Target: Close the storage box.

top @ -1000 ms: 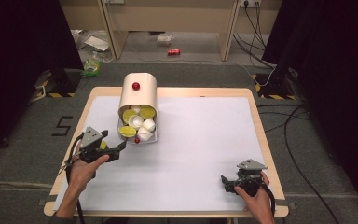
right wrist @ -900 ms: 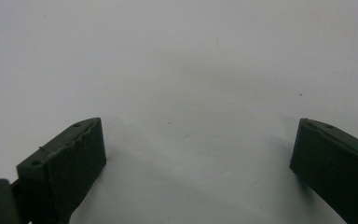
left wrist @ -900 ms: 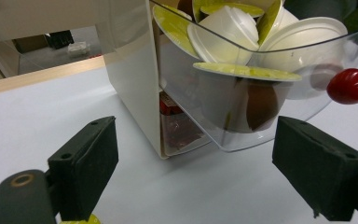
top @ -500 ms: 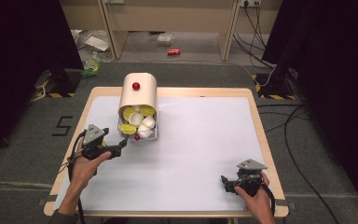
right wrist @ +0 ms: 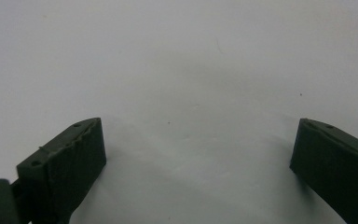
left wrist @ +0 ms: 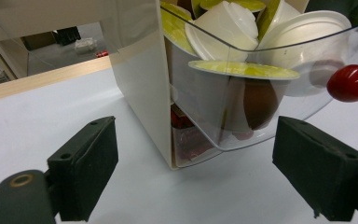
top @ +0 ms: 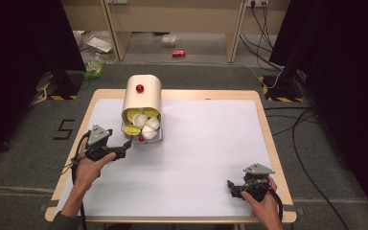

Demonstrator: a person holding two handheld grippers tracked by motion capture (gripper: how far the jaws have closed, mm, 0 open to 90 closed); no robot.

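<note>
In the high view, the left gripper [top: 123, 151] has its jaws apart and points at the front of the dispenser [top: 142, 99], a cream box whose clear drawer [top: 143, 135] stands pulled out and full of yellow and white capsules [top: 140, 120]. The drawer's red knob [top: 141, 139] lies just ahead of the jaw tips, not between them. The right gripper [top: 233, 188] rests on the white table [top: 206, 143], well apart from the dispenser, jaws apart and empty. In the left gripper view, the corner of the box and the drawer wall sit ahead of the jaws, between their lines, and the knob [left wrist: 351, 83] is above the right-side jaw; no pad touches anything. In the right gripper view, only bare table [right wrist: 177, 84] lies between the wide jaws. I judge the work is at an early stage: the drawer is open, no capsule is taken yet, and the reach and the grasp are left.
</note>
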